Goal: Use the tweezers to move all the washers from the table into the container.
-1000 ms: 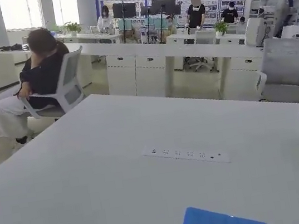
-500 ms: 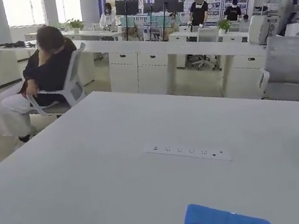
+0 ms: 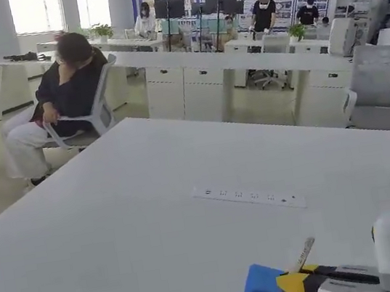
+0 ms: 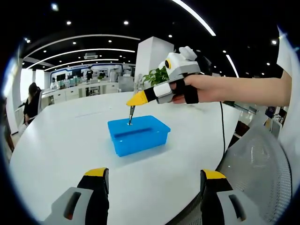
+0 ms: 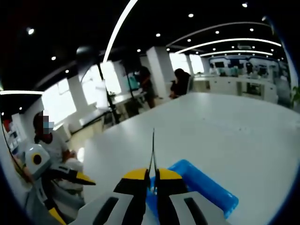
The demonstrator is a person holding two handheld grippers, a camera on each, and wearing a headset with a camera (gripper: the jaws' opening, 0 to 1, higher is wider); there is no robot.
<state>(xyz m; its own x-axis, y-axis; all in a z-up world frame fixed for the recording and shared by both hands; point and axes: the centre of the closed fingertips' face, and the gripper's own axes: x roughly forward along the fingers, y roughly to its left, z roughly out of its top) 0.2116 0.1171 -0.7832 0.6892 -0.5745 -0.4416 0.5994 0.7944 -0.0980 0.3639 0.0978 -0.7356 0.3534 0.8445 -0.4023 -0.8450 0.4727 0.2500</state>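
Right hand-held gripper (image 5: 153, 176): jaws pinched shut on the tweezers (image 5: 153, 149), yellow tips pressed together with the thin blades sticking straight out ahead of them. From the left gripper view, a hand (image 4: 190, 90) carries it above the blue container (image 4: 138, 135), tilted down. The tweezers (image 4: 131, 115) point into the open top near the far-left rim. Can't tell whether the tips touch the bottom, or whether they hold a washer: too small to make out.

Left hand-held gripper (image 4: 154, 176): jaws spread wide apart, nothing between them. It sits low over the near part of the desk (image 4: 70, 140), well short of the container. It also appears at the left of the right gripper view (image 5: 70, 177), well apart from the right one.

The container is an open rectangular tub sitting flat on the white desk. In the head view it's at the bottom edge (image 3: 261, 290), with the right hand-held gripper (image 3: 293, 285) just over its near-right corner and the tweezers (image 3: 300, 256) angled upward in the picture.

Also on the desk: a recessed power strip (image 3: 249, 197), beyond the container and apart from it. A green plant (image 4: 157, 75) is behind the gripping hand. Across the aisle a seated person (image 3: 63, 99) slumps in a mesh chair (image 3: 98, 109).
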